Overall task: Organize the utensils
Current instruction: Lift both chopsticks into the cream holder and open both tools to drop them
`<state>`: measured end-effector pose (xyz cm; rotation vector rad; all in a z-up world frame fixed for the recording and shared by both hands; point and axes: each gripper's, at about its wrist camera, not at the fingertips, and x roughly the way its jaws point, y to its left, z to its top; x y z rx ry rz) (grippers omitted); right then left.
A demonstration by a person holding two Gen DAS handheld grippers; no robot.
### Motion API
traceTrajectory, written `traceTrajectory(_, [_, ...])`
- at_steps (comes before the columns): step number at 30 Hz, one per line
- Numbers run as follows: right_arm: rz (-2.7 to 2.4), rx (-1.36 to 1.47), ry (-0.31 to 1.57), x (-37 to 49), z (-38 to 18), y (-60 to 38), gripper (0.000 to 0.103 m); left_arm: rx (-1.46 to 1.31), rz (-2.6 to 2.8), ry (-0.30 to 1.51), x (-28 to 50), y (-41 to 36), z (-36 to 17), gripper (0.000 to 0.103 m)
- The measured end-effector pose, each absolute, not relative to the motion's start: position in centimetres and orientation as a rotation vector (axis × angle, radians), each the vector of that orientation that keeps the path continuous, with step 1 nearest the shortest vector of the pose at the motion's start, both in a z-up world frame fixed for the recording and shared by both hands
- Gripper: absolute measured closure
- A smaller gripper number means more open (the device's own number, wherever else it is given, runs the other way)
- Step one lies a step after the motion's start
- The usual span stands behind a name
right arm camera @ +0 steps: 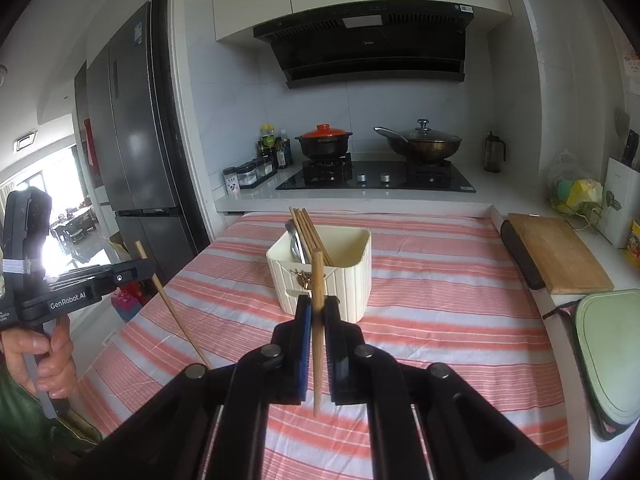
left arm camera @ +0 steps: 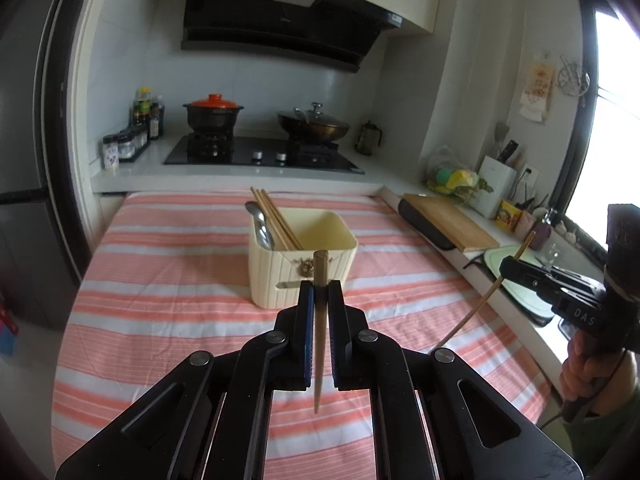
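White tiled wall (right arm camera: pixel 240 80), black range hood (right arm camera: pixel 372 48), grey fridge (right arm camera: pixel 132 128), bright window (left arm camera: pixel 612 128)

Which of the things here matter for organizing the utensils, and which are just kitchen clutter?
For the job:
- left gripper, shut on one chopstick
- right gripper, shut on another chopstick
- cream utensil holder with chopsticks and a spoon inside

Just lying about:
- cutting board
- clay pot
- wok
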<state>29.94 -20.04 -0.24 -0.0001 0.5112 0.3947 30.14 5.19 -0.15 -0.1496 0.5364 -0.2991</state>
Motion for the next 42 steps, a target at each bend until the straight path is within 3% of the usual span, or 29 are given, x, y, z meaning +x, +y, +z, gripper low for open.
traceTrajectory(8, [0.383, -0.037, 0.495, 31.0, 1.9, -19.4, 0.097, -0.17, -0.289, 0.488, 31.8, 6.1, 2.3, 0.098])
traceTrajectory(21, [0.373, -0.016, 0.317, 41.7, 9.3, -17.6, 0.097, -0.194, -0.178, 0.281, 41.4, 7.2, 10.2, 0.098])
traceTrajectory(26, [0.362, -0.1, 0.377, 48.2, 7.4, -14.8, 0.097, -0.193, -0.145, 0.395, 48.2, 6.2, 7.1, 0.098])
traceTrajectory(32, [0.346, -0.237, 0.667, 55.9, 0.4, -11.7, 0.097, -0.188, -0.124, 0.615, 54.9, 4.9, 0.0, 0.098])
traceTrajectory(37, [0.372, -0.147, 0.763, 59.9, -3.4, -11.4, 0.095, -0.183, -0.098, 0.708, 57.6, 4.4, -3.3, 0.097])
traceTrajectory(38, [0.383, -0.118, 0.756, 60.4, -3.6, -11.5, 0.095, -0.183, -0.091, 0.717, 57.8, 4.5, -3.5, 0.092])
traceTrajectory(39, [0.385, -0.099, 0.754, 60.7, -3.6, -11.5, 0.093, -0.186, -0.089, 0.721, 57.9, 4.6, -3.5, 0.079])
traceTrajectory(40, [0.385, -0.074, 0.746, 60.8, -3.4, -11.7, 0.083, -0.191, -0.085, 0.717, 57.6, 4.8, -3.2, 0.07])
traceTrajectory(41, [0.387, -0.042, 0.73, 60.6, -3.0, -11.9, 0.075, -0.195, -0.08, 0.703, 57.1, 5.1, -2.7, 0.052])
traceTrajectory(42, [0.388, -0.006, 0.703, 60.2, -2.3, -12.3, 0.059, -0.195, -0.077, 0.678, 56.4, 5.4, -2.0, 0.038])
